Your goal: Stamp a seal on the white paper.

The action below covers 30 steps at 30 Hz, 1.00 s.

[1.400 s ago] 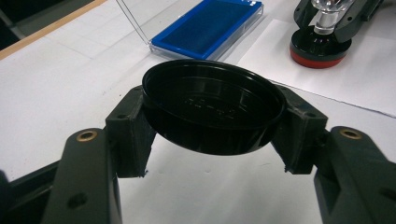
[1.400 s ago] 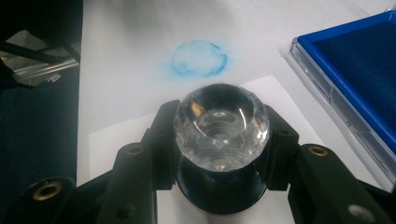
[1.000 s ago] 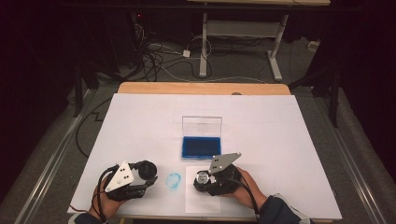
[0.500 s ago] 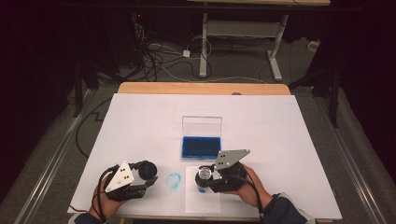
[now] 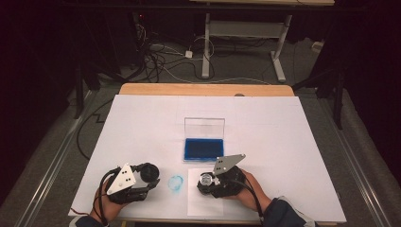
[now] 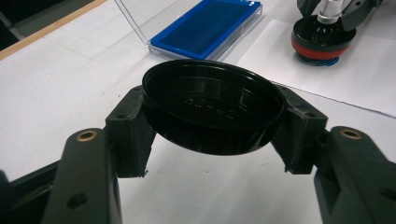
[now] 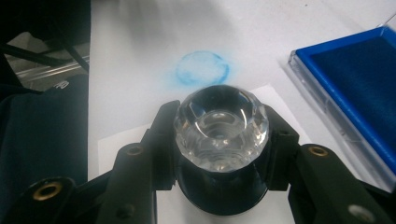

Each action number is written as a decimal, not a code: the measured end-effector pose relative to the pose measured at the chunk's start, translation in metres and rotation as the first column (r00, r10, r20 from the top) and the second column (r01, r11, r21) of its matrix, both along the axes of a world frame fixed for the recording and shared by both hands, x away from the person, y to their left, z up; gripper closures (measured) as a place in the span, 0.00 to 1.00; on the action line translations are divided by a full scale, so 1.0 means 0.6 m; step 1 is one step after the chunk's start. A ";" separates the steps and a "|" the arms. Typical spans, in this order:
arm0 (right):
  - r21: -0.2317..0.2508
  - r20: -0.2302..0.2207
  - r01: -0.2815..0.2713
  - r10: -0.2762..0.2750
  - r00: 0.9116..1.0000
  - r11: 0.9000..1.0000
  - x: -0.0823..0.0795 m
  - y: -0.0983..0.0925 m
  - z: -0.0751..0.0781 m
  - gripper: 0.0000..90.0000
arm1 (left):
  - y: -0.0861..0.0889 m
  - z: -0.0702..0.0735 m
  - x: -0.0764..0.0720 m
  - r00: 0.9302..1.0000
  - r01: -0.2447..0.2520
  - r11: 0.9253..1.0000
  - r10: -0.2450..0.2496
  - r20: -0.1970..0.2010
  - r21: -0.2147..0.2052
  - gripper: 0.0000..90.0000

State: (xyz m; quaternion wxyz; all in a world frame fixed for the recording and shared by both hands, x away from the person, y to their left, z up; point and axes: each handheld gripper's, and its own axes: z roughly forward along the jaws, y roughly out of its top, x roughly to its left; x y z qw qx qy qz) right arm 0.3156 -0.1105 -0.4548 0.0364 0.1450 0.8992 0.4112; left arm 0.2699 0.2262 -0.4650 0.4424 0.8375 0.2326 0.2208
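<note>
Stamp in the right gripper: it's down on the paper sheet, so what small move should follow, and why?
Probably lift the stamp straight up off the paper sheet. The right gripper is shut on its clear knob, and its base rests flat on the sheet, so the print is likely made. The left gripper holds the black cap aside, the ink pad lies open.

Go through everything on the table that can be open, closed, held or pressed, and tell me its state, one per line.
Ink pad case: open, clear lid standing up behind the blue pad.
Black cap: off the stamp, clamped in the left gripper, above the table.
Stamp: gripped by its clear knob in the right gripper, base down on the paper sheet.
Blue ring print: stamped on the white table cover, smudgy.
</note>
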 end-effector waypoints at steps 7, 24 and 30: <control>-0.016 -0.012 0.001 -0.001 1.000 1.000 0.005 0.001 -0.013 0.63 | 0.000 0.000 0.000 1.000 0.000 1.000 0.000 0.000 0.000 0.40; 0.033 -0.059 0.004 -0.002 0.998 0.999 0.011 -0.005 -0.022 0.64 | -0.001 -0.001 0.000 1.000 0.002 1.000 -0.002 -0.002 0.003 0.40; 0.032 -0.058 0.004 -0.002 0.998 0.999 0.011 -0.004 -0.022 0.64 | -0.001 -0.001 0.000 1.000 0.004 1.000 -0.004 -0.002 0.002 0.40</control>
